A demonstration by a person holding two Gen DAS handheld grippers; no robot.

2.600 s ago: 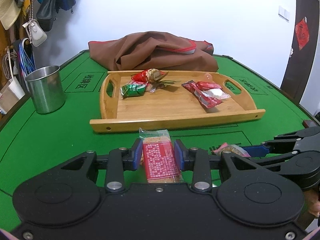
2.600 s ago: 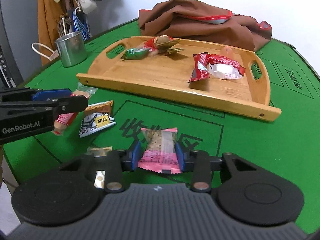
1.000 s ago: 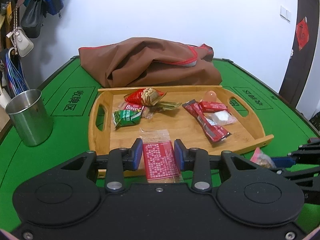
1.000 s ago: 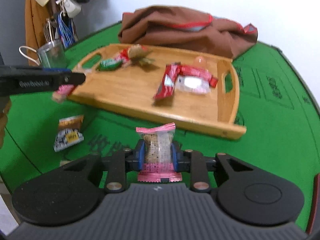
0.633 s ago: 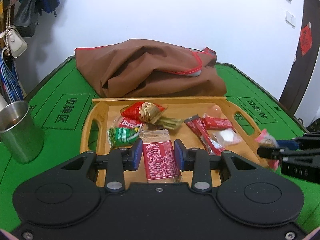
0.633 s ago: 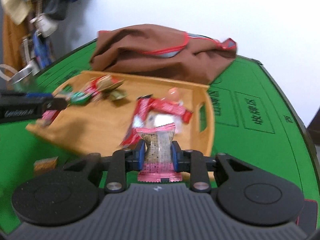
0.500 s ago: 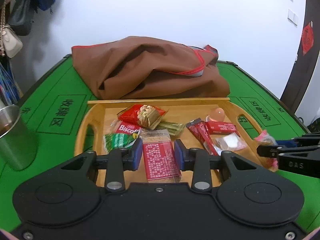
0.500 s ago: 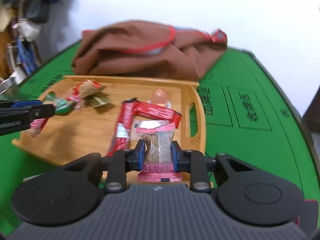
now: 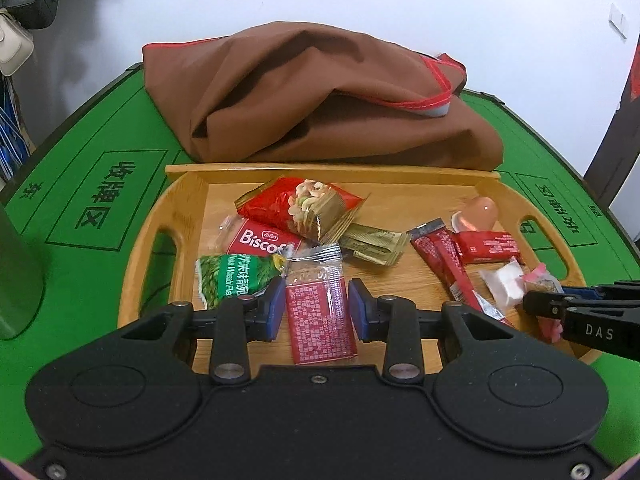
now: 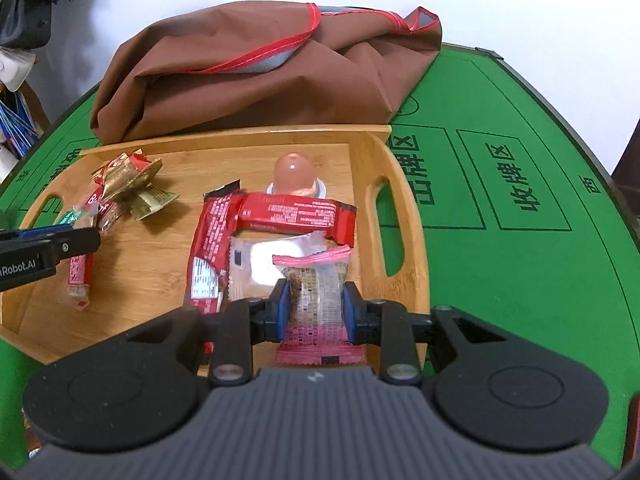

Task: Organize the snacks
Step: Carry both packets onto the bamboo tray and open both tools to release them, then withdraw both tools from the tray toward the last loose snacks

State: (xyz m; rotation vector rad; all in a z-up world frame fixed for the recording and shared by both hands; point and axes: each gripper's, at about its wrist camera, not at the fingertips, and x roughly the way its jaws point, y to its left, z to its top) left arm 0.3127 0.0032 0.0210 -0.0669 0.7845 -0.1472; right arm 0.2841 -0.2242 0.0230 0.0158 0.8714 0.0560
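Note:
My left gripper (image 9: pixel 316 308) is shut on a red-printed biscuit packet (image 9: pixel 320 320) and hangs over the front left of the wooden tray (image 9: pixel 188 196). My right gripper (image 10: pixel 314 308) is shut on a pink-edged clear cracker packet (image 10: pixel 316 300) above the tray's right part (image 10: pixel 372 152). In the left wrist view the right gripper's fingers (image 9: pixel 560 304) come in from the right with the pink packet (image 9: pixel 540 280). The right wrist view shows the left gripper's fingers (image 10: pixel 64 244) entering at the left with the red packet (image 10: pixel 80 280).
In the tray lie a nut packet (image 9: pixel 304 204), a Biscoff packet (image 9: pixel 260 236), a green pea packet (image 9: pixel 232 280), gold sachets (image 9: pixel 372 244), red sticks (image 10: pixel 280 212), a white sweet (image 10: pixel 268 260) and a jelly cup (image 10: pixel 294 172). A brown bag (image 9: pixel 320 96) lies behind. A steel cup (image 9: pixel 16 280) stands at the left.
Both grippers have travelled forward from the green felt to over the tray, each still holding its packet. The tray now fills the lower middle of both views.

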